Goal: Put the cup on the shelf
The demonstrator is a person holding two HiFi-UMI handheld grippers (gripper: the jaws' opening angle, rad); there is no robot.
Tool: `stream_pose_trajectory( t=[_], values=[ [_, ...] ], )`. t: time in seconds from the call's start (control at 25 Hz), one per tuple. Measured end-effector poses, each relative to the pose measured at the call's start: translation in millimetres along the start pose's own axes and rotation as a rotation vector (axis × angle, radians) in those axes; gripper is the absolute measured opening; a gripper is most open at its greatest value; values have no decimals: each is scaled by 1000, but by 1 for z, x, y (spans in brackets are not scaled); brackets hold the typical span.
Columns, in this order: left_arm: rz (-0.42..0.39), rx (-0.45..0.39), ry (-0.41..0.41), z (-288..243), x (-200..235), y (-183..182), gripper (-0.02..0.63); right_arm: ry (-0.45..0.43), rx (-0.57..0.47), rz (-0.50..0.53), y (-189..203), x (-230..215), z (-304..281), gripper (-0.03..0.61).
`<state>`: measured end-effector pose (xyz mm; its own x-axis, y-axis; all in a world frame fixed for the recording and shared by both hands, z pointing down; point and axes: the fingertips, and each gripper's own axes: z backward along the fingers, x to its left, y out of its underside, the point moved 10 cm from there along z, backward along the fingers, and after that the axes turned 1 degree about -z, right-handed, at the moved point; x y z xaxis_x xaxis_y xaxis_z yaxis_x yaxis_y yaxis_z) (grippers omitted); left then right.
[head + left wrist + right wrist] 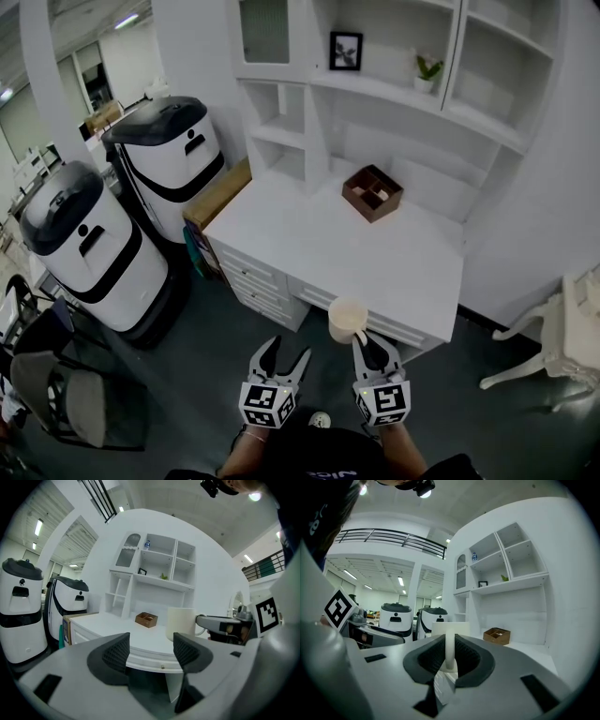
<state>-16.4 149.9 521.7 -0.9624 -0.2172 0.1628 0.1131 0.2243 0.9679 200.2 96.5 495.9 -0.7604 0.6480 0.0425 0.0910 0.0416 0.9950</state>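
Observation:
A cream cup (345, 319) hangs in the air just in front of the white desk's (309, 246) near edge. My right gripper (366, 345) is shut on its handle; in the right gripper view the handle (449, 646) stands upright between the pads, with the cup (450, 628) beyond. My left gripper (279, 352) is beside it on the left, open and holding nothing. From the left gripper view the cup (180, 623) shows past the open left gripper (151, 651). The white shelf unit (375, 89) rises behind the desk.
A brown wooden box (372, 192) with compartments sits at the back of the desk. A small framed picture (345, 50) and a little plant (427, 71) stand on the shelves. Two white-and-black machines (169, 155) stand left of the desk. A white chair (562, 337) is at the right.

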Motion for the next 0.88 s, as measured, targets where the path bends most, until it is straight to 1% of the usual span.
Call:
stream_pose_trajectory(
  t=[0.28,0.48,0.68,0.88],
  values=[
    [-3,11,6,-22,0,-3,288,21,14,-22,5,-19,-5,51],
    [-9,17,8,-46,19,-4,288,49,11,-26,7,-29,-20,51],
    [-19,-2,39,-86,41,-20,288,84,11,-37,4,-45,-54,51],
    [-44,0,64,-134,78,-34,288,112,-8,-19,-5,-59,-107,51]
  ],
)
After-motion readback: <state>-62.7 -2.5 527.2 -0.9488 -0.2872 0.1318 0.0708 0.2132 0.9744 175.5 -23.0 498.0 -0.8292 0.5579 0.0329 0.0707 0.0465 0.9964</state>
